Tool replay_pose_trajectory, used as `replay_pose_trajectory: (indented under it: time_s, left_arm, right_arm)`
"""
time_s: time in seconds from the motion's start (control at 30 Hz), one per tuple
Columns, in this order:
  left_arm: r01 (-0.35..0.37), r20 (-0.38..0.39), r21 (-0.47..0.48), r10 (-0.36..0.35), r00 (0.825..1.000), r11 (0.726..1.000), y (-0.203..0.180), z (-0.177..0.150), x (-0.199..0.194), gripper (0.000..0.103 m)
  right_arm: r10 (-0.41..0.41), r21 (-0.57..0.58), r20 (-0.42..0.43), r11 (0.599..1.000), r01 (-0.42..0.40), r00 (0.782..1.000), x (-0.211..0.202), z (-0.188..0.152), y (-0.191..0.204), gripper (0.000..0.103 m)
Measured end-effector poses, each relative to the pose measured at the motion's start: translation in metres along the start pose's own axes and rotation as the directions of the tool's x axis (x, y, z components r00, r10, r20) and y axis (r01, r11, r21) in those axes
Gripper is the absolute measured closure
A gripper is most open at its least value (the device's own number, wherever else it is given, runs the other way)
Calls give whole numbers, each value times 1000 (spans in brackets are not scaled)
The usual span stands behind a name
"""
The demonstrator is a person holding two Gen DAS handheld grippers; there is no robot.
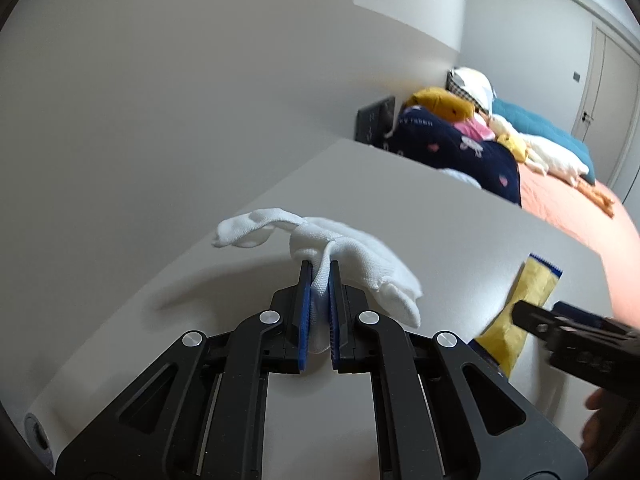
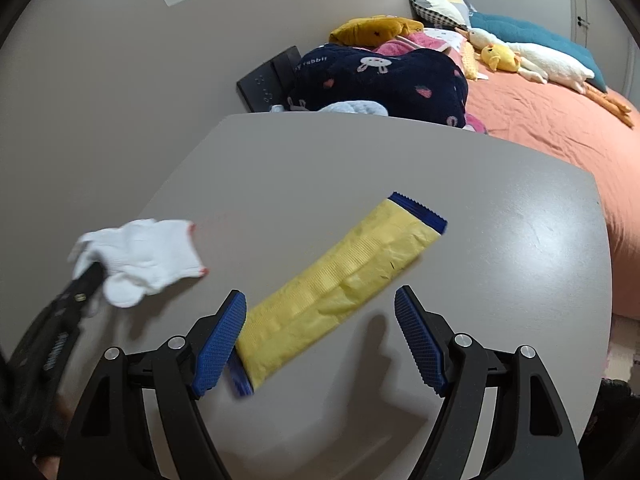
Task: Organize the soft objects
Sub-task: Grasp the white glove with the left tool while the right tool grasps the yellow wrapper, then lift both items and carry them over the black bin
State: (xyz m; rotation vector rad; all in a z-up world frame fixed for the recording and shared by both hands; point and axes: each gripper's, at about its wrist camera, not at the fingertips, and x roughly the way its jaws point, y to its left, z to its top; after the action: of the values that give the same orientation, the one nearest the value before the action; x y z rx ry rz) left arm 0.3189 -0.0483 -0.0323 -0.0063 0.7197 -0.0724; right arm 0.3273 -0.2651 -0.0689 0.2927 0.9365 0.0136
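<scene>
My left gripper [image 1: 320,270] is shut on a white knit glove [image 1: 360,264], which hangs lifted above the grey table [image 1: 440,216]. The same glove [image 2: 148,256] shows at the left of the right wrist view, with the left gripper [image 2: 90,274] beneath it. A yellow packet with blue ends [image 2: 340,280] lies flat on the table [image 2: 500,240]. My right gripper [image 2: 320,300] is open just above the packet's near half, one finger on each side, not touching it. In the left wrist view the packet [image 1: 520,308] lies at the right with the right gripper [image 1: 524,314] over it.
Beyond the table's far edge is a bed with an orange cover [image 2: 540,120], a navy rabbit-print blanket [image 2: 384,80], a mustard cushion [image 2: 372,28], a white goose plush [image 2: 548,62], a yellow duck plush [image 2: 498,56] and teal pillows [image 2: 532,36]. A black panel [image 2: 272,76] leans against the wall.
</scene>
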Motion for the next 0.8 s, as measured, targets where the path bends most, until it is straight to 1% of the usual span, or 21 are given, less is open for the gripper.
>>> replay_pose_trajectory:
  time_s: [0.1, 0.17, 0.2, 0.27, 0.3, 0.37, 0.4, 0.43, 0.6, 0.8]
  left_arm:
    - [0, 9, -16, 0, 1000, 1000, 6, 4, -3, 96]
    - [5, 10, -24, -5, 1000, 1000, 8, 6, -5, 96]
    - [8, 12, -32, -8, 1000, 999, 10, 7, -6, 96]
    - [14, 13, -37, -13, 1000, 999, 11, 8, -7, 96]
    - [14, 15, -38, -13, 1000, 999, 11, 9, -7, 96]
    - [17, 20, -43, -16, 1000, 999, 12, 9, -10, 96]
    - [21, 22, -46, -20, 1000, 999, 12, 10, -11, 96]
    - [21, 25, -46, -20, 999, 999, 12, 8, -13, 96]
    - [18, 41, -39, -16, 999, 999, 7, 9, -17, 96]
    - [12, 48, 8, -13, 999, 1000, -5, 5, -25, 96]
  right_arm:
    - [-30, -9, -6, 1000, 30, 1000, 8, 2, 6, 27]
    - [-52, -31, -10, 998, 52, 999, 12, 3, 10, 42]
    - [-56, -37, -17, 998, 55, 998, 14, 3, 12, 44]
    - [-77, -59, -14, 995, 76, 997, 15, 3, 14, 57]
    - [-77, -64, -16, 995, 76, 997, 15, 3, 15, 61]
    - [-68, -69, -22, 995, 66, 997, 15, 3, 14, 75]
    - [-59, -70, -20, 996, 58, 998, 14, 3, 13, 78]
    - [-53, -71, -16, 996, 52, 998, 14, 3, 13, 83]
    - [-39, -88, 7, 995, 39, 999, 0, 1, 6, 85]
    - [-11, -78, 28, 997, 13, 1000, -22, 0, -6, 85]
